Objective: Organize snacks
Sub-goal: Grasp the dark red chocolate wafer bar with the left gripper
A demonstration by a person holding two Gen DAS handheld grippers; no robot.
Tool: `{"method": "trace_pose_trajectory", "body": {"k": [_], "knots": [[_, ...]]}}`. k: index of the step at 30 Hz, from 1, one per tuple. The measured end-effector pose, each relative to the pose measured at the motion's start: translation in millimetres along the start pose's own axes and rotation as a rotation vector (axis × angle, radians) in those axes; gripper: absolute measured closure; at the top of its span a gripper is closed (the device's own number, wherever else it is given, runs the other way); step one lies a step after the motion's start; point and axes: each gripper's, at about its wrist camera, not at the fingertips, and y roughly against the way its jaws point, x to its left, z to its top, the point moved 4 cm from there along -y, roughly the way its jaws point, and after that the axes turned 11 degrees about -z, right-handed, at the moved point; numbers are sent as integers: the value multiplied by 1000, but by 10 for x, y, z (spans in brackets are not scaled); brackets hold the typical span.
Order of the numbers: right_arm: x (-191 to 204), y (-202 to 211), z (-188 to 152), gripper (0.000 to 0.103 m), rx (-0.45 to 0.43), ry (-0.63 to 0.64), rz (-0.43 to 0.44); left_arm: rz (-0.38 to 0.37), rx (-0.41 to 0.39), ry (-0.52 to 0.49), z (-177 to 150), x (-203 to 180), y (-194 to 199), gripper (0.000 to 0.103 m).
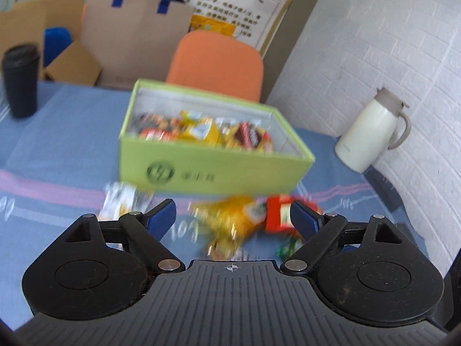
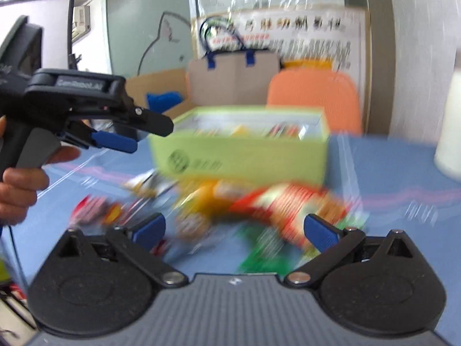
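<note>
Left wrist view first: my left claw [image 1: 232,216] stands wide apart with nothing pressed between its blue pads, and the loose snacks lie on the bench [image 1: 57,150] just ahead of it. Nearest, between the pads, is a yellow packet [image 1: 230,219]; touching it on the right is a red packet [image 1: 281,216], partly behind the right pad, and on the left, apart from both, a white packet [image 1: 121,201]. All three lie just in front of the green box [image 1: 201,170], on the near side of its front wall. The box is open and already holds a heap of wrapped snacks [image 1: 201,129]. Right of the box, well apart, a cream jug [image 1: 371,132] stands by the wall; left of the box, near the far edge of the bench, stands a dark cup [image 1: 20,80]. Behind the box is an orange chair [image 1: 216,60].

In the right wrist view my right claw [image 2: 234,230] is spread wide too and holds nothing. The picture is badly smeared, but a yellow and a red packet [image 2: 288,201] lie before the box [image 2: 239,155] and a green one [image 2: 259,256] lies closer to me. My other tool shows at left of the box, gripped by my hand [image 2: 17,184].

I judge I am between picks: part is boxed, part remains. Next I must settle one claw over a single packet, close on its edge, lift it clear of the box wall and drop it inside.
</note>
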Motion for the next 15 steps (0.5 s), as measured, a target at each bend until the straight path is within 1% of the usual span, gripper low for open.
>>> {"method": "trace_pose_trajectory", "body": {"k": [4,7,10,13,15], "knots": [[338,43,-289,2,42,-28,65,3,62,71,-499,129,174,29],[580,37,-420,2,61,-6,86,-7,111,113,-741,206,221,32],[771,25,-481,2,73,23,90,12,126,107,-833,224,247,32],[892,-27,-471,2,75,63,53,6,126,121,-864,252,276,32],[908,-90,-448,2,83,63,32,5,122,125,-862,265,286,29]]}}
